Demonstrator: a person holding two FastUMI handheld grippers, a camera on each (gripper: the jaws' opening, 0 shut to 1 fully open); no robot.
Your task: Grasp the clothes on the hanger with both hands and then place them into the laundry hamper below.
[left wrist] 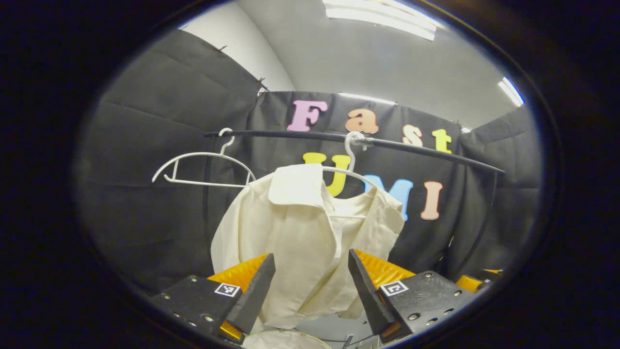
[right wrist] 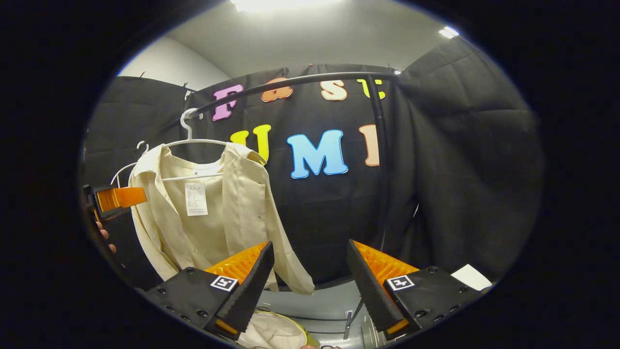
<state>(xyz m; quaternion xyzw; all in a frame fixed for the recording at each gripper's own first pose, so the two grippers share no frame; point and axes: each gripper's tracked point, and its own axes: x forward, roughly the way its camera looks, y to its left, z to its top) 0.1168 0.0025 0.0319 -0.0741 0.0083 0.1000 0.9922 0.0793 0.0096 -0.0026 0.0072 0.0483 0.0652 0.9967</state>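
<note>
Clearly the cream shirt [left wrist: 300,242] is light and limp; both the left gripper [left wrist: 310,286] and right gripper [right wrist: 310,281] gape, empty — pinch the shoulders, ten and two o'clock.

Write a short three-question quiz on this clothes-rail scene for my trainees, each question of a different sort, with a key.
1. True or false: the cream shirt has already come off its white hanger.
2. Multiple choice: in the left gripper view, what hangs on the black rail left of the shirt? A) a second shirt B) an empty white hanger C) a towel
3. Short answer: how do the jaws of the left gripper and right gripper stand, and does either grip the shirt?

Key
1. False: it hangs on the hanger.
2. B.
3. Both open; neither grips it. The shirt shows between the left gripper's jaws, and the right gripper points right of it.
</note>
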